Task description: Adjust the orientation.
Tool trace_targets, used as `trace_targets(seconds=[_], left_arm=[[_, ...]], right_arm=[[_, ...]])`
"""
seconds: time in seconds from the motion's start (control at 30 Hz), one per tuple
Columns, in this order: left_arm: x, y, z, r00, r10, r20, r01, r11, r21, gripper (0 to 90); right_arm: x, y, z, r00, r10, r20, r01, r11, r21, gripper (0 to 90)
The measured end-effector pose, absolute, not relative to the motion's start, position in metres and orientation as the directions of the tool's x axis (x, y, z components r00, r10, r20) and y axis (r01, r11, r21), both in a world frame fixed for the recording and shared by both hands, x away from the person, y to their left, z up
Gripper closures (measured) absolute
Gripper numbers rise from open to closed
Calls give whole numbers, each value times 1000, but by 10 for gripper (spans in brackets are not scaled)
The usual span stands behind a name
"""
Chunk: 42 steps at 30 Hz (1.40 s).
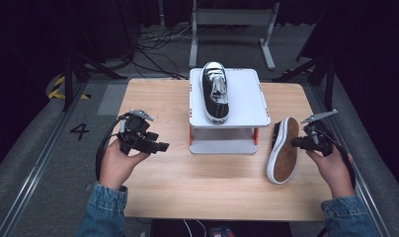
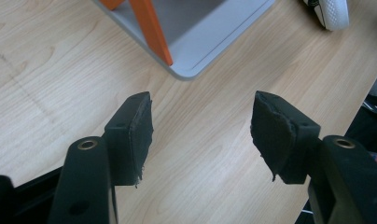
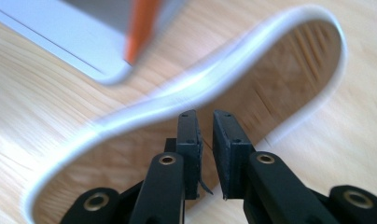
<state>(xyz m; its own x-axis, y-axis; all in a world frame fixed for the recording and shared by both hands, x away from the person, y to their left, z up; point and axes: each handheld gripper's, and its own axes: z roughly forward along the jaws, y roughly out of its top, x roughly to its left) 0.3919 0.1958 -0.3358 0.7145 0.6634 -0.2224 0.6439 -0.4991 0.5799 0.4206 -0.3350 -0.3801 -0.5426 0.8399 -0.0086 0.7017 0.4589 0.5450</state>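
A black-and-white sneaker [image 1: 216,94] stands on top of a white two-level stand [image 1: 249,98] at the middle of the wooden table. Its mate [image 1: 282,153] lies on its side to the right of the stand, brown sole [image 3: 280,79] turned toward my right gripper [image 1: 294,143]. In the right gripper view my right gripper [image 3: 205,116] sits just in front of that sole, its jaws a narrow gap apart with nothing between them. My left gripper [image 1: 163,146] hovers left of the stand. Its jaws [image 2: 203,107] are open and empty over bare wood.
The stand's lower shelf [image 2: 210,42] rests on the table with orange legs [image 2: 151,28] at its corners. A white toe cap [image 2: 333,11] shows at the top right of the left gripper view. The table's front edge [image 1: 222,217] lies near the person's sleeves. Cables and a metal frame [image 1: 232,19] are on the floor behind.
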Motion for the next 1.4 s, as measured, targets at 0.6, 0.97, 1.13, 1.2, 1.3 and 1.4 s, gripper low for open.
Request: trace_targets(seconds=[0.6,0.97,1.13,1.2,1.3,1.4], left_arm=[[394,199,-340,708,672,-218,652,-504,566,394],[408,183,-341,726,661,-193,638,-541,548,391],[412,177,-341,738,645,-196,627,-550,551,391],[414,175,-341,739,644,-197,627,-552,550,390],[415,174,-341,744,638,-197,623,-559,547,390],[415,173,-342,746,636,-198,623,-562,545,389]], right_arm=[[427,-310,-388,-602,798,-28,667,522,532,809],[405,-370,-376,-471,882,-2,736,394,550,815],[398,-386,-375,-421,907,-21,776,372,510,811],[396,-392,-375,-395,918,-38,800,364,477,800],[394,-401,-379,-359,932,-59,837,349,420,787],[393,-414,-385,-306,950,-67,866,307,394,758]])
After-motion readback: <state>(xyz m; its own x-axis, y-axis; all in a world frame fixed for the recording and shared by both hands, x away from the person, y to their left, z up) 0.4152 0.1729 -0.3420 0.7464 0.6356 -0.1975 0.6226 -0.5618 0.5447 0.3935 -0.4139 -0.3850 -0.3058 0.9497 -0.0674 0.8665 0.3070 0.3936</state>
